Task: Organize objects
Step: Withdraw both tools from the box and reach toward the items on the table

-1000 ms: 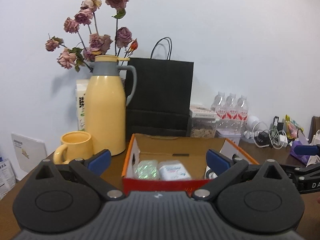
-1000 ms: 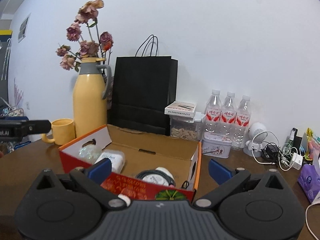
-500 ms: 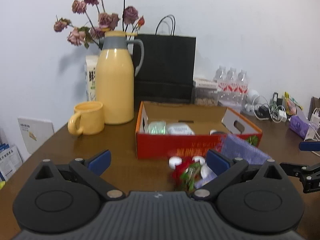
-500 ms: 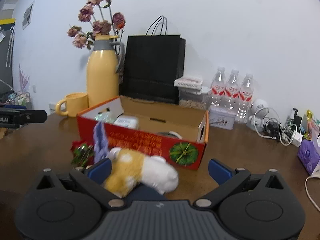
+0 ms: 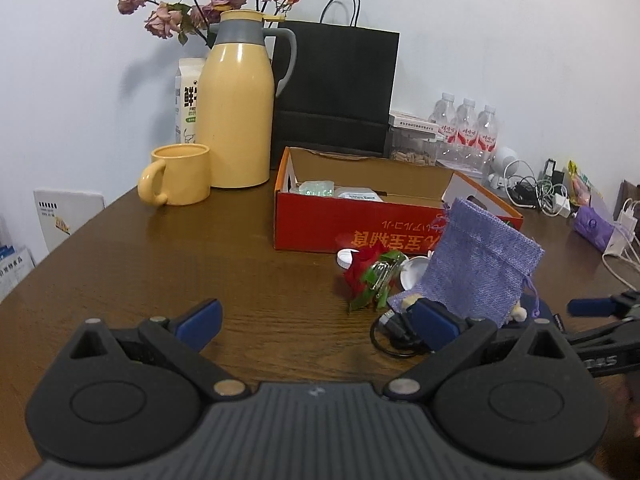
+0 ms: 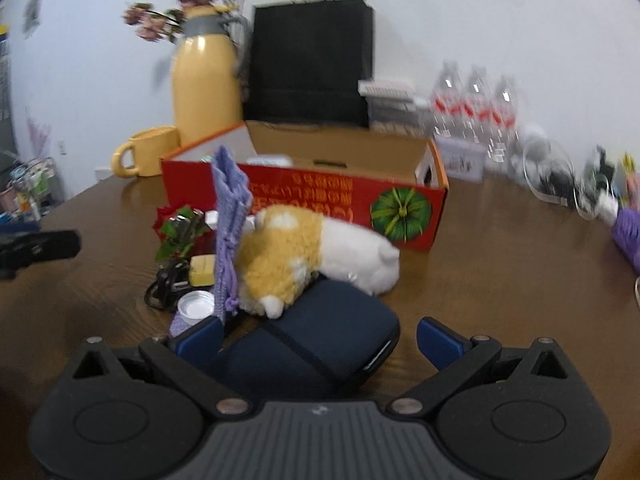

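Note:
A red cardboard box (image 5: 360,224) (image 6: 304,196) stands open on the brown table, with wrapped packets inside. In front of it lies a pile: a purple cloth pouch (image 5: 484,272) (image 6: 230,216), a red rose (image 5: 360,272) (image 6: 176,224), white caps (image 6: 196,306), a black cable (image 5: 392,332) and a yellow-and-white plush toy (image 6: 312,248). The plush rests partly on a navy case (image 6: 312,344). My right gripper (image 6: 318,340) is open, its fingers on either side of the case's near end. My left gripper (image 5: 316,320) is open over bare table, left of the pile.
A yellow mug (image 5: 176,180), a yellow thermos jug (image 5: 236,108) with dried flowers behind it, and a black paper bag (image 5: 336,92) stand behind the box. Water bottles (image 5: 466,128), chargers and cables (image 5: 536,192) crowd the far right. The right wrist view is blurred.
Both grippers have drawn back from the box and tilted down. The pile in front of the box has come into view, and the navy case now lies between the right fingers.

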Tool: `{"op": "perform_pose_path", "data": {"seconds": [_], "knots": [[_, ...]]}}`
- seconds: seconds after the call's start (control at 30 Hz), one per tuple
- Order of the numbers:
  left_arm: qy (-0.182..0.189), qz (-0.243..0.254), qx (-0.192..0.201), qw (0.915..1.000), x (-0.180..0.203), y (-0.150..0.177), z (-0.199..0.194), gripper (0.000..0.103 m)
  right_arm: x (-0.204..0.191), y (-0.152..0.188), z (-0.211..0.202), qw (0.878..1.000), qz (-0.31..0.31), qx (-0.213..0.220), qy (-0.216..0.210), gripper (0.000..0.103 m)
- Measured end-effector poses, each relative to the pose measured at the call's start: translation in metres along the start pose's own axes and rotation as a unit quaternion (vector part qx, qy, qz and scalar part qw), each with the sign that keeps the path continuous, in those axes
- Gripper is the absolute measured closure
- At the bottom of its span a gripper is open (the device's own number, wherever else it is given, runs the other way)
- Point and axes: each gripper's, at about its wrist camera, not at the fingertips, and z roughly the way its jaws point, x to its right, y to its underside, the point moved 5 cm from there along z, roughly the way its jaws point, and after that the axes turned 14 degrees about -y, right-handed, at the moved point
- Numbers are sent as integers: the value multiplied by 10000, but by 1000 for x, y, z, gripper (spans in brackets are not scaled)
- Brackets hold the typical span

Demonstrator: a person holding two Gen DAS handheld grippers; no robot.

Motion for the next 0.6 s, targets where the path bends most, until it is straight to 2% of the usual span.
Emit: {"op": "perform_pose_path", "data": {"seconds": [0.13,0.4,0.6], "knots": [[49,2,-59,10000,4,4,1,0,-2,5,15,9997,73,-197,130,0],[16,-61,-146,9999,2,8,3,0,8,16,15,9982,-82,-576,140,0],[6,-83,-202,9998,4,9,7,0,26,19,9,9982,52,-580,106,0]]}}
